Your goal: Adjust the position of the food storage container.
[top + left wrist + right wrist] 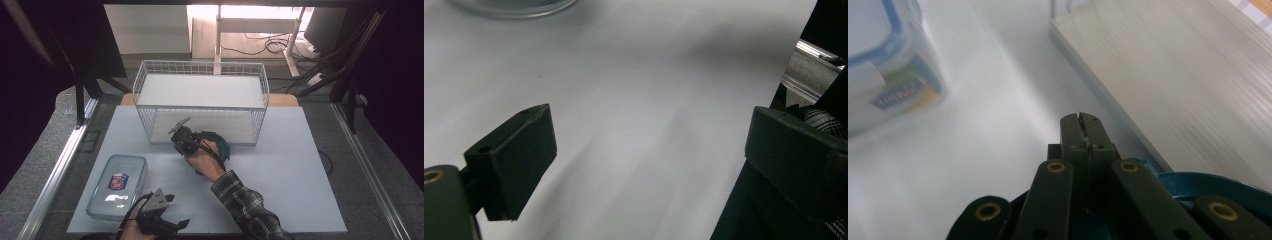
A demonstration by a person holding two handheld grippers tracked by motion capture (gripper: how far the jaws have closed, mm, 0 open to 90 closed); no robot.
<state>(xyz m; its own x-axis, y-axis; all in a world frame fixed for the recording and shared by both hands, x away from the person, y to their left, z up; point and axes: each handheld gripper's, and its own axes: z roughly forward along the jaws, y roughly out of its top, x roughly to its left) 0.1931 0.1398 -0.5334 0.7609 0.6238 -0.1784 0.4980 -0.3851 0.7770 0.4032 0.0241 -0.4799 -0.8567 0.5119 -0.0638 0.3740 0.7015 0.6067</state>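
Note:
My right gripper (176, 140) is in a hand over the middle of the white table, just in front of the wire basket (200, 67). Its jaws (1080, 122) are pressed together and I see nothing between them. A teal curved piece (222, 145) lies by that hand and also sits low beside the gripper body (1208, 185); I cannot tell what it is. My left gripper (177, 210) rests at the table's front edge, jaws wide apart (649, 150) over bare table. A clear plastic container (117, 185) with a blue-edged lid and a label lies at the front left.
The white wire basket has a pale board as its floor (1188, 75) and stands at the back of the table. A plaid sleeve (245, 205) crosses the front right. Metal rails (55, 175) run along both sides of the table.

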